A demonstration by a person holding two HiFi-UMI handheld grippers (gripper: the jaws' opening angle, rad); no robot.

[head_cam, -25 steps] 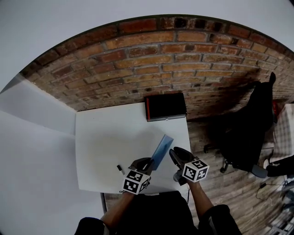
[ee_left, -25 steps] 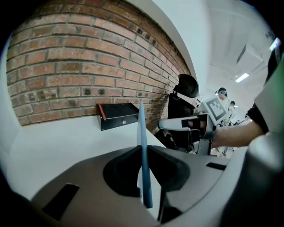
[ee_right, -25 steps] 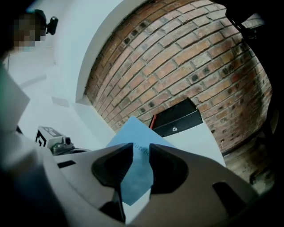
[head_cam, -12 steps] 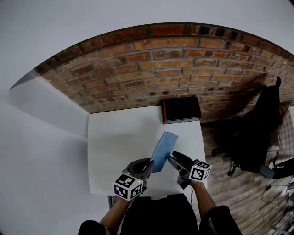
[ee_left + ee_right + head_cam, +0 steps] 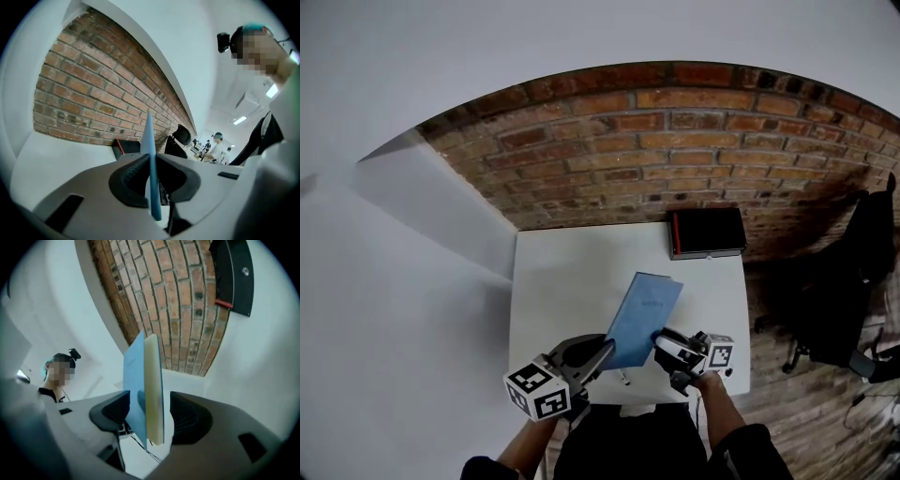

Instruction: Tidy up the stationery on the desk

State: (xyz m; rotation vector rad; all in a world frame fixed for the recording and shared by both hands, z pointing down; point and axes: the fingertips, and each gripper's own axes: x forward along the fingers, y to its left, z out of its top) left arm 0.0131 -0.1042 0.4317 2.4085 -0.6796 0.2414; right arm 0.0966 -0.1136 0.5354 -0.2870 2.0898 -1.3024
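Blue notebook (image 5: pixel 643 319) tight in left tongs (image 5: pixel 602 352), loose between freshly opening right tongs (image 5: pixel 662 343)

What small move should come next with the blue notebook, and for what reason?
Probably close the right gripper on the blue notebook. Its jaws have just been opening and stand apart around the book without pressing it, while only the left gripper clamps its edge above the desk.

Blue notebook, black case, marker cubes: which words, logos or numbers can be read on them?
No text is readable.
Blue notebook: faint print on the cover, too small to read.
Black case: a pale logo, too blurred to read.
Marker cubes: only black-and-white square patterns, no words.
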